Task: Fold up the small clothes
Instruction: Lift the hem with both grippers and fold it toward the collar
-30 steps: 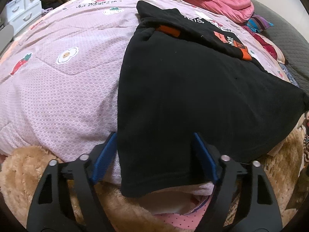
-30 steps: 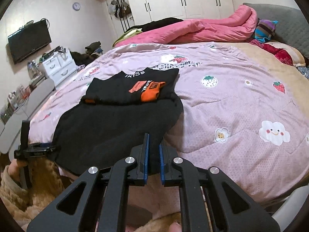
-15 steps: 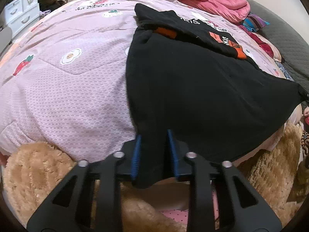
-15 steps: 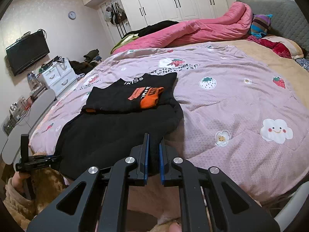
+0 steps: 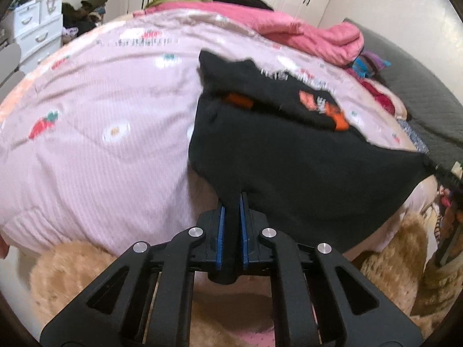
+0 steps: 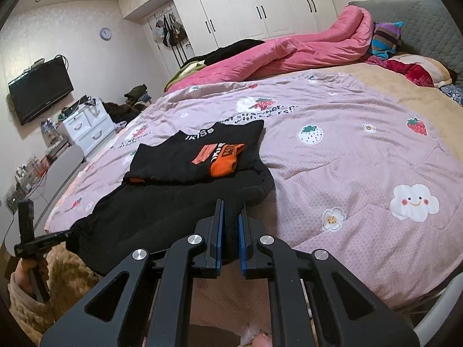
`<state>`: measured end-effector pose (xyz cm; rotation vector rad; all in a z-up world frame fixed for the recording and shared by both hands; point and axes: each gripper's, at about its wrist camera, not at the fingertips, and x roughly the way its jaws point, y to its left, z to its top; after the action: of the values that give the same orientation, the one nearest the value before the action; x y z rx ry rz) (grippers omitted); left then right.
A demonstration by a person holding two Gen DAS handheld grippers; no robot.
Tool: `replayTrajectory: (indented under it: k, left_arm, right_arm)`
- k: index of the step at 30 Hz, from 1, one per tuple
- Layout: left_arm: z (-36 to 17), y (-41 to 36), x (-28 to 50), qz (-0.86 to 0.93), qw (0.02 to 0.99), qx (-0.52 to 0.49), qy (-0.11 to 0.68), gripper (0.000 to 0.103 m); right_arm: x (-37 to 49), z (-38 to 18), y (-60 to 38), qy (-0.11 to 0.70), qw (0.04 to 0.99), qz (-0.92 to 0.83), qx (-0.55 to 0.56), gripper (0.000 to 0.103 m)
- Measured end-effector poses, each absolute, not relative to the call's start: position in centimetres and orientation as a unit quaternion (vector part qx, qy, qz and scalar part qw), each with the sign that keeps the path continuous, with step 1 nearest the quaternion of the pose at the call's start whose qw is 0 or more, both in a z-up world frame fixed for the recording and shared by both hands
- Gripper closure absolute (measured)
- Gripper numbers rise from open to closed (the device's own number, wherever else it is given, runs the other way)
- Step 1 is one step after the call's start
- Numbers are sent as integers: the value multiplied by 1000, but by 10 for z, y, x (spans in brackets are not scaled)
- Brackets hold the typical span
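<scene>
A black garment with orange patches and white lettering lies on the pink bedspread, its upper part folded over. My left gripper is shut on its near hem at one corner. My right gripper is shut on the hem at the other corner of the black garment. The hem is lifted and stretched between the two grippers at the bed's near edge. The left gripper also shows in the right wrist view.
A pink duvet is heaped at the far side of the bed, with pillows by the grey headboard. White drawers and a wall TV stand to the left. A tan fleece sleeve is below the grippers.
My left gripper has shut on the garment's hem and lifted it; it was open around the hem a second ago. The right gripper stayed shut on the hem and rose slightly.
</scene>
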<state>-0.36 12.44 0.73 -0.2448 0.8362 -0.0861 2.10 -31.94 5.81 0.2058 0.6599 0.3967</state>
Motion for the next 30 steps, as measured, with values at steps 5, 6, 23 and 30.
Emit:
replayTrajectory:
  k: [5, 6, 23, 30]
  left_arm:
    - [32, 126, 5, -43, 920, -123, 369, 100]
    - [36, 127, 8, -41, 923, -124, 363, 100]
    - [69, 145, 42, -30, 939, -143, 311, 100]
    - [81, 151, 59, -30, 943, -147, 296, 100]
  right_arm:
    - [24, 64, -326, 314, 922, 192, 119, 95]
    - [25, 65, -327, 312, 922, 192, 122, 95]
    - [54, 87, -328, 294, 929, 181, 136, 95]
    - [67, 98, -324, 281, 933, 178, 136, 95]
